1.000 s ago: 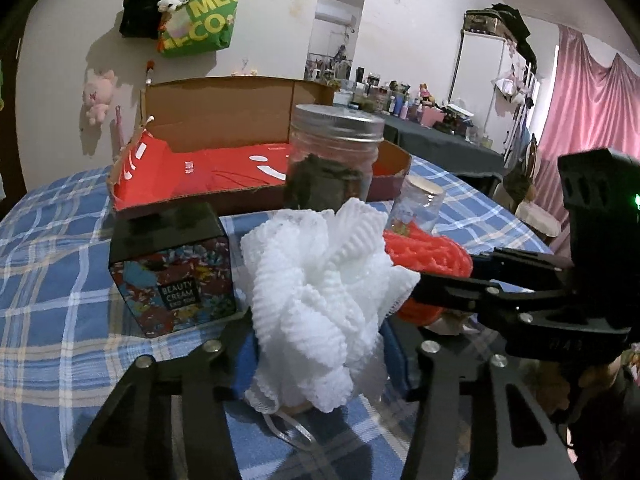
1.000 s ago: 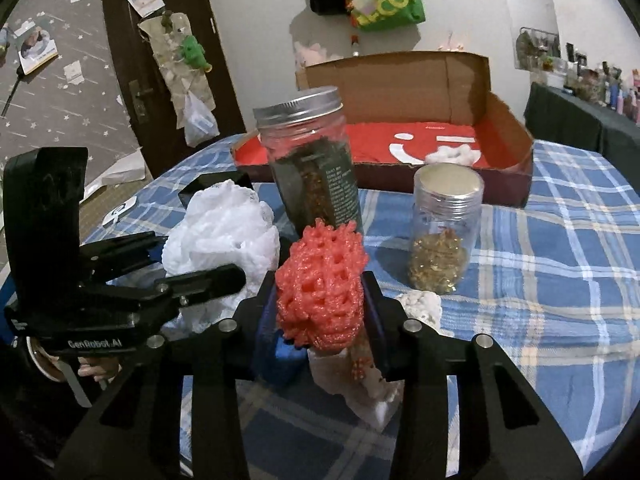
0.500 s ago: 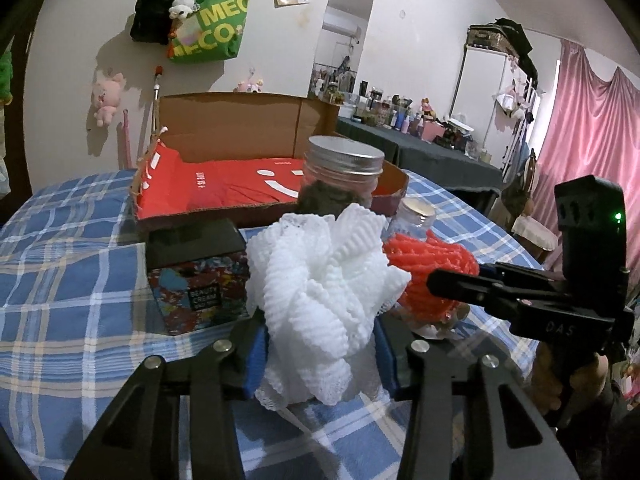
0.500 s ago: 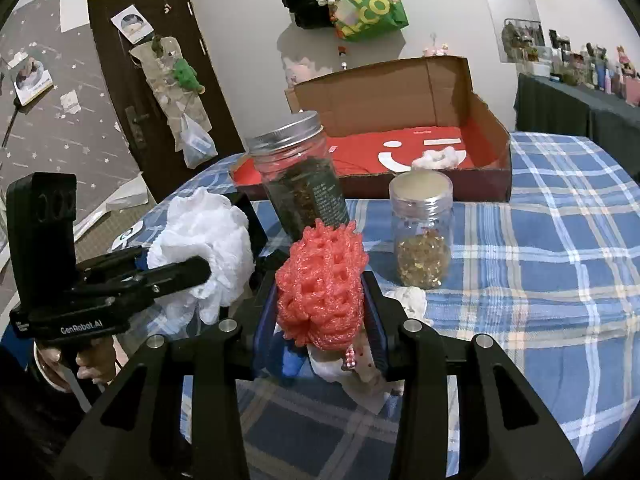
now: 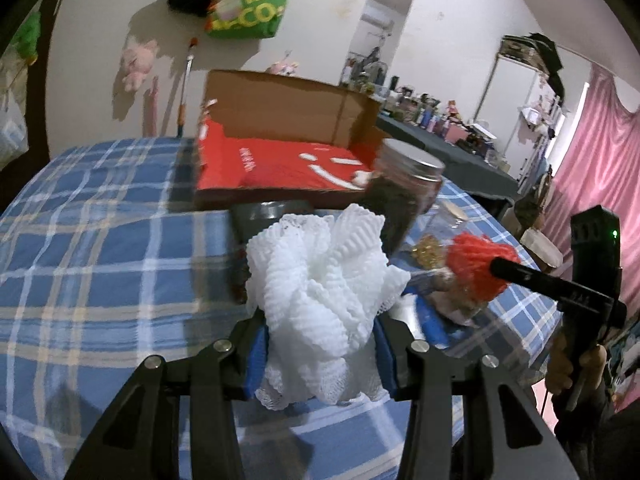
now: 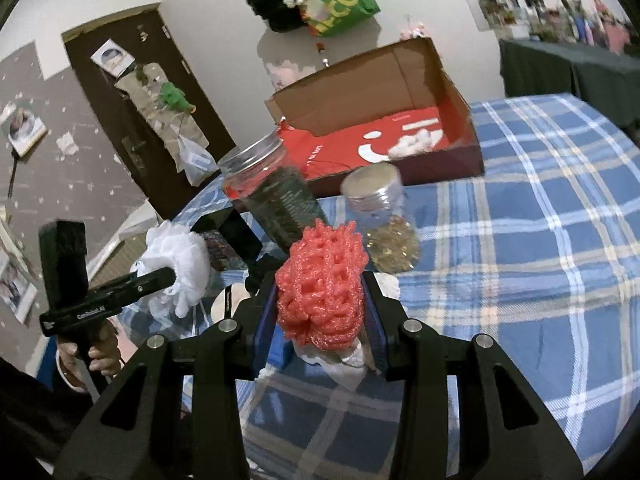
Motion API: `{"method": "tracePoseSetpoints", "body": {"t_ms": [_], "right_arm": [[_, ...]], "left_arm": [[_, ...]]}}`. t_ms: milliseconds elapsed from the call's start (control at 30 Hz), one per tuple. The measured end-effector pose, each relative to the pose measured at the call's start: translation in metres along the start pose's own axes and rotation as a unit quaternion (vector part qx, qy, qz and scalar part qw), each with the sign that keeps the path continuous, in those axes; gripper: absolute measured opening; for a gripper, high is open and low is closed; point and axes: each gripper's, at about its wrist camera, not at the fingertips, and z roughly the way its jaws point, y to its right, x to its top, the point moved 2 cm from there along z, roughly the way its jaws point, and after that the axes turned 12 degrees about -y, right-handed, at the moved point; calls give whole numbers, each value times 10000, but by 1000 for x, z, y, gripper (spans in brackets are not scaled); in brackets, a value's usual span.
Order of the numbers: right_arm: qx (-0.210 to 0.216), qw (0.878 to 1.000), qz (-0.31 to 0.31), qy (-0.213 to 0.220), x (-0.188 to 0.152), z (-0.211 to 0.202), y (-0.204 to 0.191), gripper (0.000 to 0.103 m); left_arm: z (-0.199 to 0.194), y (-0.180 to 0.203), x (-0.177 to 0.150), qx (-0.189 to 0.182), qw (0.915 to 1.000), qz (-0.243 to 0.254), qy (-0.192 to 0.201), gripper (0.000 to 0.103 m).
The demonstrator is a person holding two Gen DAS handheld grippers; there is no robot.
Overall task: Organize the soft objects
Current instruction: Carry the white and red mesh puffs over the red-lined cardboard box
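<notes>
My left gripper (image 5: pixel 320 340) is shut on a white foam net ball (image 5: pixel 320 280), held clear of the blue plaid tablecloth (image 5: pixel 100 260). A red foam net ball (image 6: pixel 320 280) sits in my right gripper (image 6: pixel 320 320), which is shut on it. White scraps (image 6: pixel 344 368) hang or lie just under the red ball; I cannot tell which. Each wrist view shows the other gripper beside it: the red ball (image 5: pixel 476 264) to the right, the white ball (image 6: pixel 180 256) to the left. An open cardboard box (image 6: pixel 360 80) with a red lining stands behind, with a small white soft piece (image 6: pixel 416 144) inside.
A tall jar with a metal lid (image 6: pixel 272 196) and a small jar of gold bits (image 6: pixel 380 216) stand between the grippers and the box. A dark printed tin (image 6: pixel 228 228) sits left of the tall jar. A person's hand (image 6: pixel 100 356) grips the left tool's handle.
Both grippers have drifted sideways and rolled while carrying their foam balls, so the table now looks tilted. The left jaws narrowed a little on the white ball early on.
</notes>
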Motion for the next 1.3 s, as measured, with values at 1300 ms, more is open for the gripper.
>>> {"method": "tracePoseSetpoints", "body": {"t_ms": [1300], "right_arm": [[-1162, 9911, -309, -568, 48, 2, 71, 38]], "left_arm": [[21, -89, 46, 1227, 9889, 634, -556, 47]]}}
